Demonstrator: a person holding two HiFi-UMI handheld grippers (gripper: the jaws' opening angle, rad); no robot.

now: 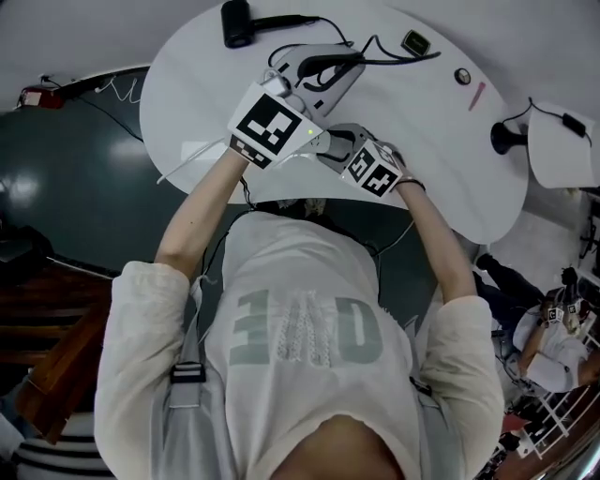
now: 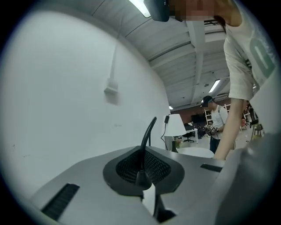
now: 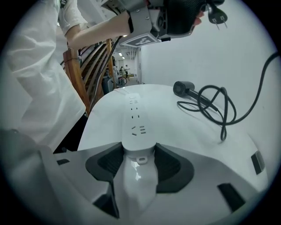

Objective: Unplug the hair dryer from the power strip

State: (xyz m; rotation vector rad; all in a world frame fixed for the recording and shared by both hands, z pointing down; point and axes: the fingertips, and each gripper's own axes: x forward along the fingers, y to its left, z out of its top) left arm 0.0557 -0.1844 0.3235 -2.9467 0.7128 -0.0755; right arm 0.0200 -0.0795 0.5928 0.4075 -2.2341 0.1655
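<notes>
The left gripper (image 2: pixel 143 175) pinches the plug (image 3: pixel 215 12) up ahead of the right gripper (image 3: pixel 138 169), whose 2 jaws clamp the power strip (image 3: pixel 136 118).

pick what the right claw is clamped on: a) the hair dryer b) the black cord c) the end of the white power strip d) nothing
c: the right gripper view shows the end of the white power strip clamped in the right claw, while the hair dryer lies well beyond it.
</notes>
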